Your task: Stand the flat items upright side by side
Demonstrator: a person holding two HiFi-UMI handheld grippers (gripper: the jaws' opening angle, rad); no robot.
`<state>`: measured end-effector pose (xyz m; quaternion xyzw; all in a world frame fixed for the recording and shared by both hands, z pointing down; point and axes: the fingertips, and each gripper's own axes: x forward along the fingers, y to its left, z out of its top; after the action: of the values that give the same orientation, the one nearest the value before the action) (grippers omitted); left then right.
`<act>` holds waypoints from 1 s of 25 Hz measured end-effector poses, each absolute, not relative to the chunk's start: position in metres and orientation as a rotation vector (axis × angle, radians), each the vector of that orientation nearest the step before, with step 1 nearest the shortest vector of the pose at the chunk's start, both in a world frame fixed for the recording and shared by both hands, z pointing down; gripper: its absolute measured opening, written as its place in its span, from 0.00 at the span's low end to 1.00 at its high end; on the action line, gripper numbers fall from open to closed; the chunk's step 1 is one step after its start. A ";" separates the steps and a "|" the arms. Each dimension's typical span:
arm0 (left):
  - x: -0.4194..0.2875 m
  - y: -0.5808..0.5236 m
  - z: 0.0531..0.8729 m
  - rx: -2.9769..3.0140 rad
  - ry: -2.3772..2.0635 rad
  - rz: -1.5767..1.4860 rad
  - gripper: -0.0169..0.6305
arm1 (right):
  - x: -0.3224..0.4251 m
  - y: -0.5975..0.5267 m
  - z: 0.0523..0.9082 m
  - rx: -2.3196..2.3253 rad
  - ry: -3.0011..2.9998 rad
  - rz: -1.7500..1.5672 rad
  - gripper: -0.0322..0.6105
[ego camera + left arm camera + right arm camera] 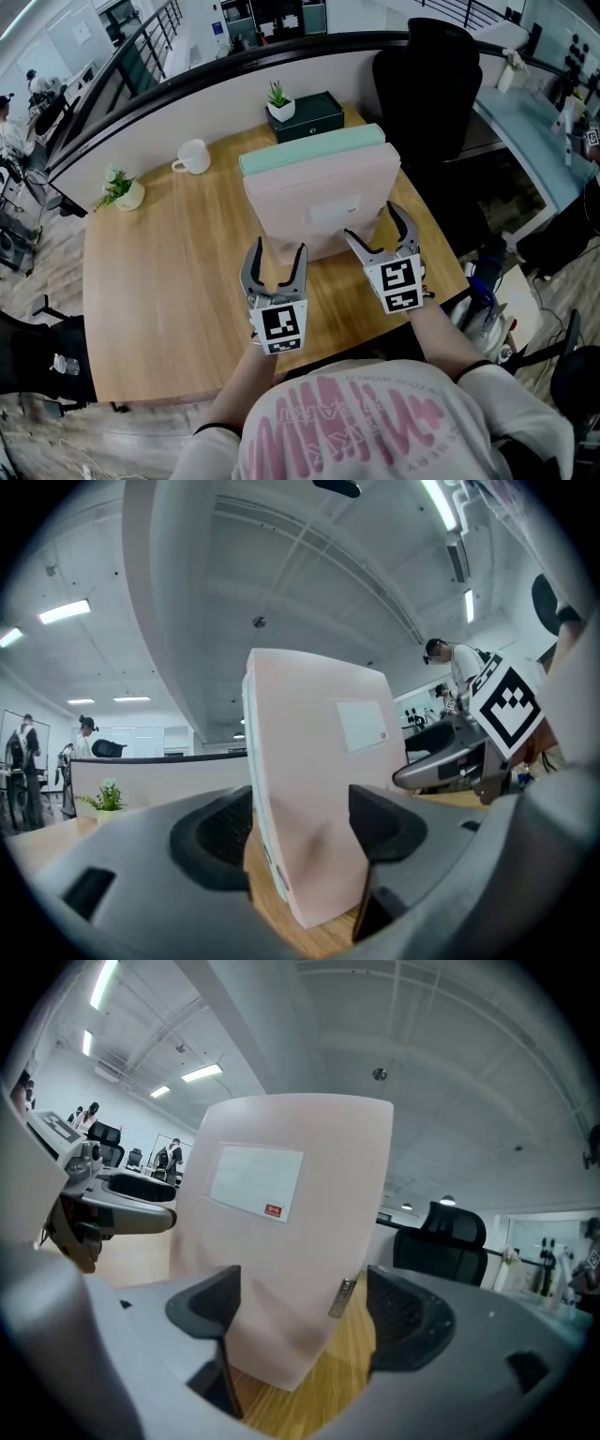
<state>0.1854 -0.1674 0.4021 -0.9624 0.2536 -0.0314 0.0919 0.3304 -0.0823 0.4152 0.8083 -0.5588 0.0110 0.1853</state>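
From here the green case (309, 150) is mostly hidden behind the pink case (319, 202). Only its top edge shows, and a thin sliver in the left gripper view. Both stand upright, face to face, mid-bench.

The left gripper (278, 248) straddles the pink case's near left corner and the right gripper (370, 222) its near right corner. Both sets of fingers are spread wide. In each gripper view one finger sits close against the pink face, though I cannot tell if it touches, while the other stands clear.

The bench (159, 281) lies bare to the left and toward the near edge. A white mug (194, 157) and a small plant (122, 192) sit far left. A potted plant (280, 101) and a dark box (319, 112) crowd the far edge just behind the cases, and a black chair (427, 75) stands at the far right.
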 end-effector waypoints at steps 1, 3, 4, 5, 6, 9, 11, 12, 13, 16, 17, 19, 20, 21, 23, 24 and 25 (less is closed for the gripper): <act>0.185 -0.167 0.401 -2.862 0.757 -0.088 0.53 | 0.330 -0.082 0.414 2.280 -1.573 0.030 0.69; 0.183 -0.167 0.399 -2.873 0.768 -0.075 0.53 | 0.330 -0.080 0.412 2.284 -1.570 0.026 0.69; 0.182 -0.167 0.397 -2.884 0.776 -0.065 0.53 | 0.330 -0.079 0.410 2.286 -1.568 0.020 0.69; 0.181 -0.167 0.394 -2.898 0.783 -0.051 0.53 | 0.329 -0.078 0.407 2.287 -1.566 0.012 0.69; 0.180 -0.166 0.391 -2.913 0.791 -0.033 0.52 | 0.329 -0.076 0.405 2.290 -1.564 0.003 0.69; 0.175 -0.164 0.380 -2.931 0.813 0.017 0.51 | 0.325 -0.071 0.395 2.303 -1.557 -0.020 0.69; 0.170 -0.164 0.372 -2.944 0.836 0.042 0.49 | 0.322 -0.067 0.388 2.319 -1.555 -0.025 0.69; 0.167 -0.164 0.369 -2.960 0.851 0.052 0.49 | 0.320 -0.065 0.384 2.330 -1.554 -0.024 0.69; 0.163 -0.164 0.366 -2.982 0.866 0.062 0.48 | 0.318 -0.063 0.380 2.345 -1.553 -0.020 0.69; 0.154 -0.160 0.358 -3.029 0.884 0.071 0.42 | 0.311 -0.053 0.369 2.387 -1.527 -0.019 0.69; 0.152 -0.156 0.356 -3.032 0.881 0.063 0.39 | 0.308 -0.050 0.365 2.396 -1.513 -0.023 0.69; 0.148 -0.148 0.355 -3.048 0.870 0.036 0.30 | 0.302 -0.043 0.359 2.412 -1.488 -0.033 0.62; 0.146 -0.144 0.355 -3.061 0.867 0.020 0.28 | 0.299 -0.039 0.357 2.417 -1.480 -0.033 0.60; 0.144 -0.141 0.355 -3.073 0.872 0.003 0.25 | 0.296 -0.036 0.357 2.420 -1.475 -0.027 0.59; 0.139 -0.136 0.356 -3.085 0.899 -0.022 0.22 | 0.290 -0.032 0.360 2.426 -1.479 0.007 0.54; 0.136 -0.133 0.355 -3.093 0.909 -0.026 0.20 | 0.288 -0.030 0.362 2.432 -1.487 0.034 0.51; 0.134 -0.130 0.355 -3.102 0.916 -0.025 0.19 | 0.286 -0.028 0.366 2.441 -1.496 0.067 0.47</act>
<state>0.1337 -0.1300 0.3549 -0.9580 0.2828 -0.0078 -0.0465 0.2862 -0.0278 0.3656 0.8443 -0.5172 0.0231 0.1385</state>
